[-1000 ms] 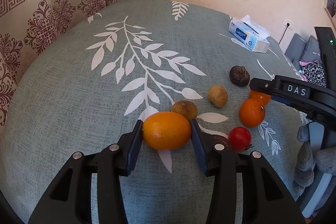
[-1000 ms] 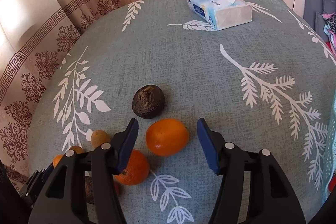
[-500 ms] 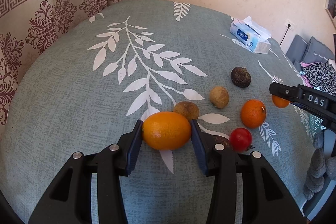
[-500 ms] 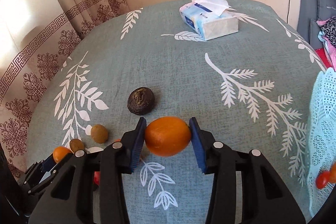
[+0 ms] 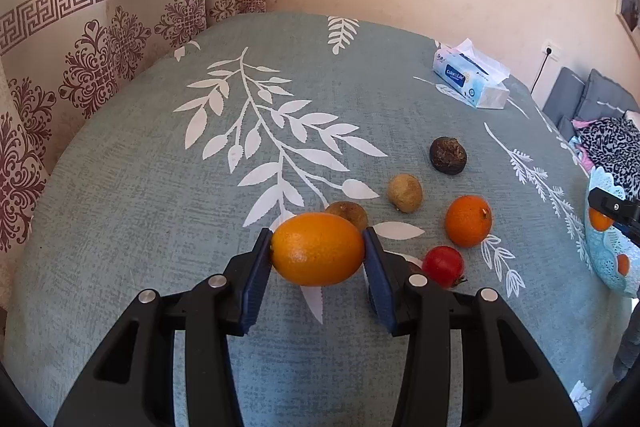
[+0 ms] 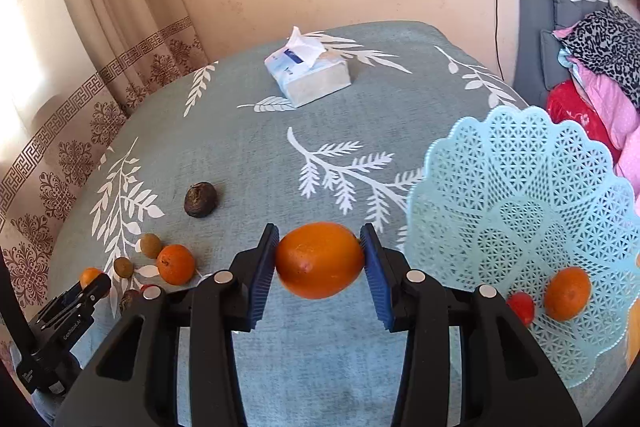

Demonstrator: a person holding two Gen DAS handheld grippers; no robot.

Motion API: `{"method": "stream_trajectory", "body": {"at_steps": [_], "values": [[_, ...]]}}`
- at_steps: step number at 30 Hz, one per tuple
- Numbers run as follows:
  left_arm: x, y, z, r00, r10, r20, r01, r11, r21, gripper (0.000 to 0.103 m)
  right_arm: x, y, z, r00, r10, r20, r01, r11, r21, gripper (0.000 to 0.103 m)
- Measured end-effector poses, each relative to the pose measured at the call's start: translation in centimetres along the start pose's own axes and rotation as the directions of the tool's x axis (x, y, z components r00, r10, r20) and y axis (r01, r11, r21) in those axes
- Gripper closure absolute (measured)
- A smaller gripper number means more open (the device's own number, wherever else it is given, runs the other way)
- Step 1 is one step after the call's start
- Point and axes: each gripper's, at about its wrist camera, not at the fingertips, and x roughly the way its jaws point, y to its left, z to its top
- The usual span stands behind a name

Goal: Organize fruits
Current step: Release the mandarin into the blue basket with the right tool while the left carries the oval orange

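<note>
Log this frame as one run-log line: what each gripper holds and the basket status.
left gripper: shut on orange | right gripper: shut on second orange, beside blue basket | basket: tangerine, tomato inside

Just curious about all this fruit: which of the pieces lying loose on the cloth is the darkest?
The wrinkled, near-black round fruit, lying farthest back toward the tissue box. The other loose ones are orange, red or tan.
</note>
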Motion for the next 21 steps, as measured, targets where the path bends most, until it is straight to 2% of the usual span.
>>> {"method": "stream_trajectory", "body": {"at_steps": [8, 15, 16, 18, 21], "values": [[-1.3, -2.1, 0.1, 1.0, -0.019, 0.018, 0.019, 0.999, 0.034, 0.058, -1.7, -4.5, -0.9, 0.997, -0.079, 0.022, 0.078, 0.995, 0.061, 0.06], [-2.4, -4.3, 0.3, 0.999, -0.036, 0.033, 0.033, 0.997, 0.072, 0.058, -2.2, -7.7, -1.6, 0.994, -0.112, 0.018, 0.109, 0.987, 0.119, 0.058], [-2.5, -4.7, 0.3, 0.999, -0.039, 0.035, 0.036, 0.996, 0.078, 0.058, -2.4, -8.1, -1.6, 0.993, -0.113, 0.024, 0.109, 0.986, 0.13, 0.055], [-2.7, -5.4, 0.4, 0.998, -0.045, 0.036, 0.042, 0.995, 0.09, 0.058, -3.0, -8.8, -1.6, 0.992, -0.117, 0.051, 0.108, 0.983, 0.151, 0.038], [-2.9, -6.8, 0.5, 0.998, -0.057, 0.039, 0.053, 0.992, 0.112, 0.058, -4.3, -9.6, -1.2, 0.985, -0.138, 0.103, 0.119, 0.978, 0.169, 0.037]]}}
